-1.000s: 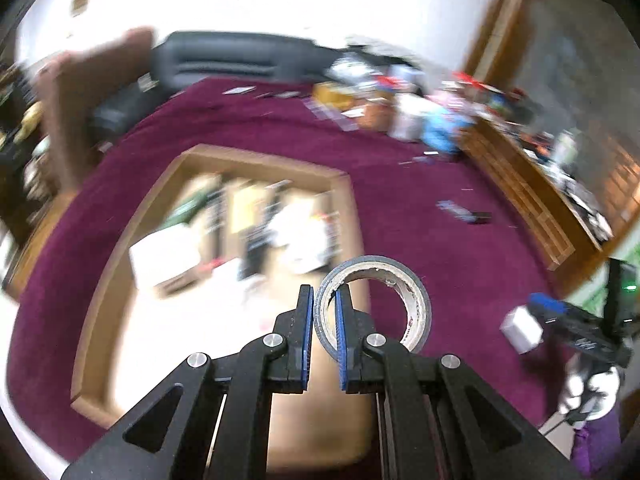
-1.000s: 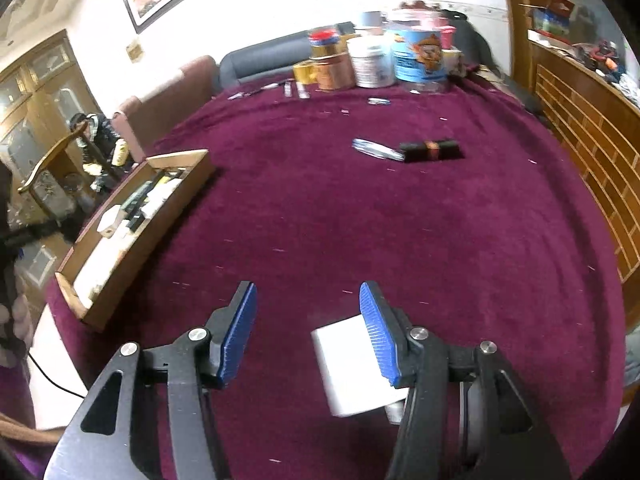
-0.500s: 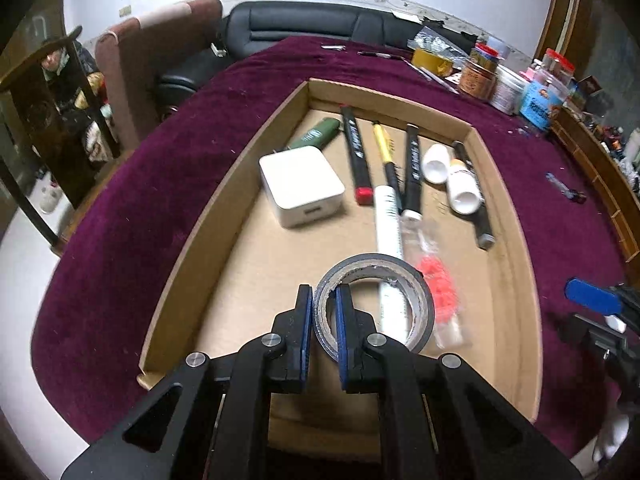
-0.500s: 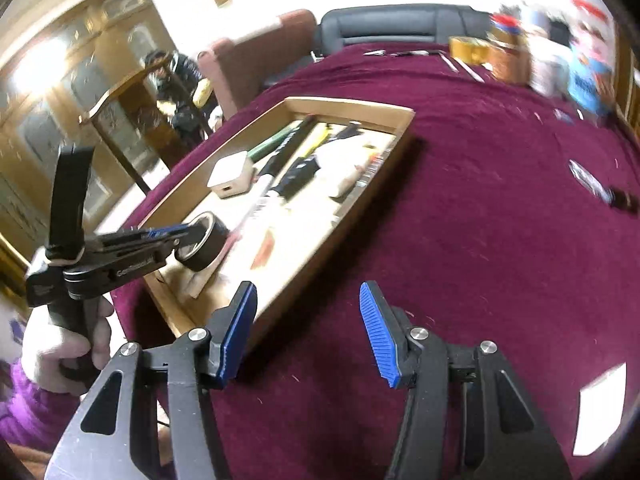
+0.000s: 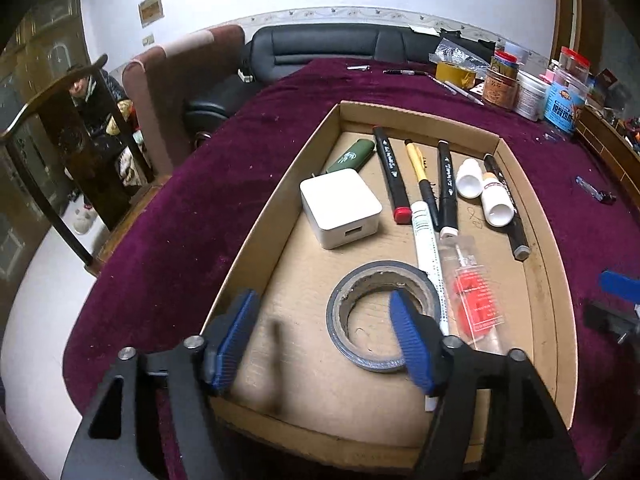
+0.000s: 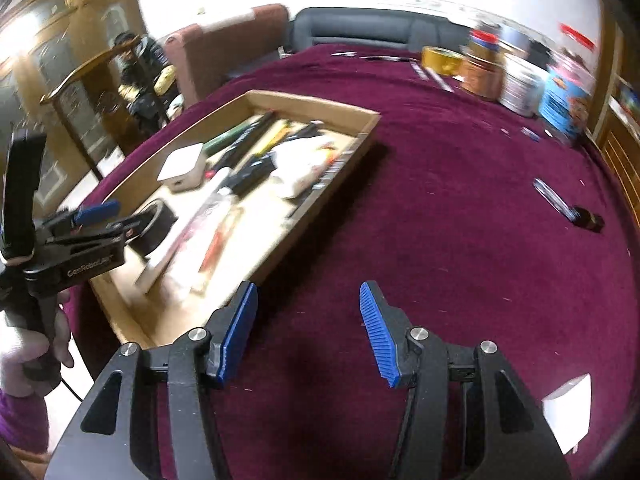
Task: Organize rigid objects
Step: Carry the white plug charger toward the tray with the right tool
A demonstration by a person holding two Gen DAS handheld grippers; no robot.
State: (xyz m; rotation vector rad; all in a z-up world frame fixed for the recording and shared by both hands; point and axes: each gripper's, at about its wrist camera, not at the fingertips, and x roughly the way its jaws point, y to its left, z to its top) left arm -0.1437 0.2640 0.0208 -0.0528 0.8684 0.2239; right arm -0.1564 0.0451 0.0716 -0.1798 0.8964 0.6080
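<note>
The grey tape roll (image 5: 382, 316) is being released near the shallow cardboard tray's (image 5: 554, 264) front edge, left gripper (image 5: 324, 336) jaws opening around its wall; right gripper (image 6: 306, 334) jaws apart, empty. Next up, probably the white block (image 6: 568, 410).

Left wrist view: looks forward and steeply down along the left gripper (image 5: 320, 336), close over the near end of the tray (image 5: 256, 216), with sofa (image 5: 328, 46) and wall beyond. Right wrist view: looks down along the right gripper (image 6: 306, 332), close above the cloth (image 6: 440, 220), just right of the tray (image 6: 360, 136), facing the same sofa (image 6: 360, 26). Shared: tray, tape (image 5: 344, 316), jars (image 6: 520, 84), sofa. Left gripper (image 6: 100, 220) seen at left edge of right view.
</note>
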